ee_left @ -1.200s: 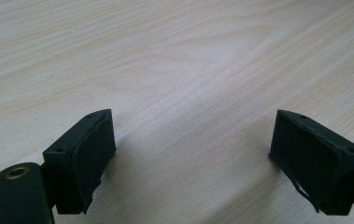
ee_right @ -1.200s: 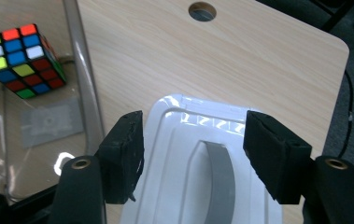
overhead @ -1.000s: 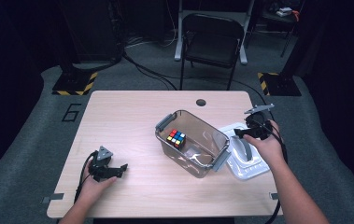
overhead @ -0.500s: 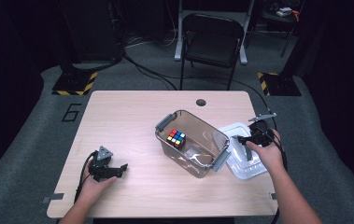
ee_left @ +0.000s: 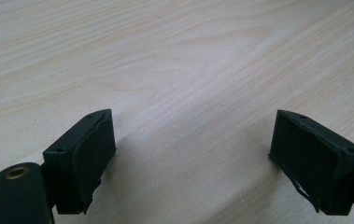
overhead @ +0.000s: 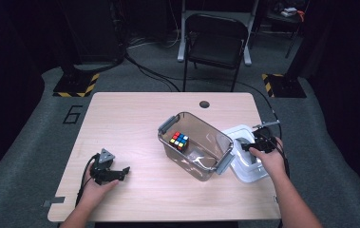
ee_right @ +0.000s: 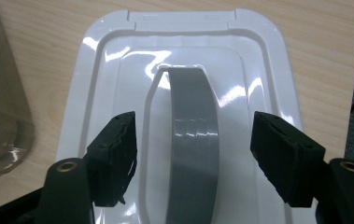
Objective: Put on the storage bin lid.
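Straddling the grey handle (ee_right: 192,158) of the white lid (ee_right: 268,60), my right gripper (ee_right: 193,158) has its jaws spread, one black pad on each side of the strap and neither one touching it; they have just been widening, with that handle between them. The lid lies flat on the wooden table (overhead: 135,114), near its right edge, just beside the clear storage bin (overhead: 195,145), whose wall shows as a blur at the left of the right gripper view. I judge this to be the reach for the lid, the grasp itself not yet made. Next I need to sink a little further so the pads sit level with the handle, then squeeze across its width before lifting; the strap is glossy and arched, so I think a centred, square pinch matters, or it may slip sideways. Farther off to my left, my left gripper (overhead: 105,171) rests on bare table, jaws spread wide with nothing between them. Beyond, the bin stands open with a Rubik's cube (overhead: 179,140) inside, waiting for its cover.
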The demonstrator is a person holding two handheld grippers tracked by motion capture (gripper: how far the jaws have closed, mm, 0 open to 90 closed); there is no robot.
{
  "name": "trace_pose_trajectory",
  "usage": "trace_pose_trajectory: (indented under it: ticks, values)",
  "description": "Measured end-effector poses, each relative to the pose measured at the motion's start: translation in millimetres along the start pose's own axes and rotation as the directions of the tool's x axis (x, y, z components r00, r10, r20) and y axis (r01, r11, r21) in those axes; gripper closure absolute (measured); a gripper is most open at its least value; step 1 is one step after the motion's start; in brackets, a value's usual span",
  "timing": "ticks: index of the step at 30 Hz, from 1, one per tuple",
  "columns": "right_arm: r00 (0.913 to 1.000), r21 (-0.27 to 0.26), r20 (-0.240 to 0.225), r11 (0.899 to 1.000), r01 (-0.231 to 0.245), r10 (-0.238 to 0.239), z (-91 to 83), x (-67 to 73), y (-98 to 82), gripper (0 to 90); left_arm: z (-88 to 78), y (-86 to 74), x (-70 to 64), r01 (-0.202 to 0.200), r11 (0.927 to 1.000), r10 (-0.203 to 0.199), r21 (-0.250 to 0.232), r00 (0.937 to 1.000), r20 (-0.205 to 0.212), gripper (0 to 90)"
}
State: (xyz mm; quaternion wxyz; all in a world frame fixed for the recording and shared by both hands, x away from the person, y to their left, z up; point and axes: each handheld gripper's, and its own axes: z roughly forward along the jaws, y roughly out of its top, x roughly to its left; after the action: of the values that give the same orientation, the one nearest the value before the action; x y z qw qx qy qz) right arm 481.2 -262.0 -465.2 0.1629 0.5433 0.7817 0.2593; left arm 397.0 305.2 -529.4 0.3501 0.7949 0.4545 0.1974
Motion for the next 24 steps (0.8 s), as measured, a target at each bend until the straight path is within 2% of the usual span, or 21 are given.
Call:
trace_pose_trajectory:
  ticks: [1, 4, 9, 14, 18, 24]
  values:
    - [0.9999, 0.012, 0.000, 1.000, -0.015, 0.015, 2.0, 0.4, -0.8, 32.3, -0.2, 0.0, -0.1, 0.002, 1.0000, -0.002, 0.002, 1.0000, 0.001, 13.9]
    - [0.9999, 0.024, 0.001, 1.000, -0.017, 0.017, 5.6, 0.2, -0.6, 37.0, 0.0, 0.0, 0.0, 0.001, 1.0000, -0.001, -0.001, 1.0000, 0.000, 13.8]
    - [0.9999, 0.018, -0.014, 1.000, -0.005, 0.005, 7.2, 0.8, 0.7, 55.1, 0.0, 0.0, 0.0, 0.000, 1.0000, 0.000, 0.000, 1.0000, 0.000, 13.9]
    - [0.9998, 0.031, -0.020, 1.000, -0.007, 0.007, 8.1, 0.1, 0.5, 66.1, 0.0, 0.0, 0.0, 0.000, 1.0000, 0.000, -0.001, 1.0000, -0.001, 13.9]
    - [0.9995, 0.037, -0.029, 0.999, -0.012, 0.013, 7.5, -0.2, 0.3, 66.5, -0.1, 0.0, 0.0, 0.000, 1.0000, 0.000, 0.001, 1.0000, 0.000, 13.9]
    - [0.9997, 0.059, -0.019, 0.998, 0.016, -0.015, 4.1, 0.2, 2.0, 66.8, 0.0, 0.0, 0.1, -0.001, 1.0000, 0.001, 0.000, 1.0000, 0.000, 13.9]
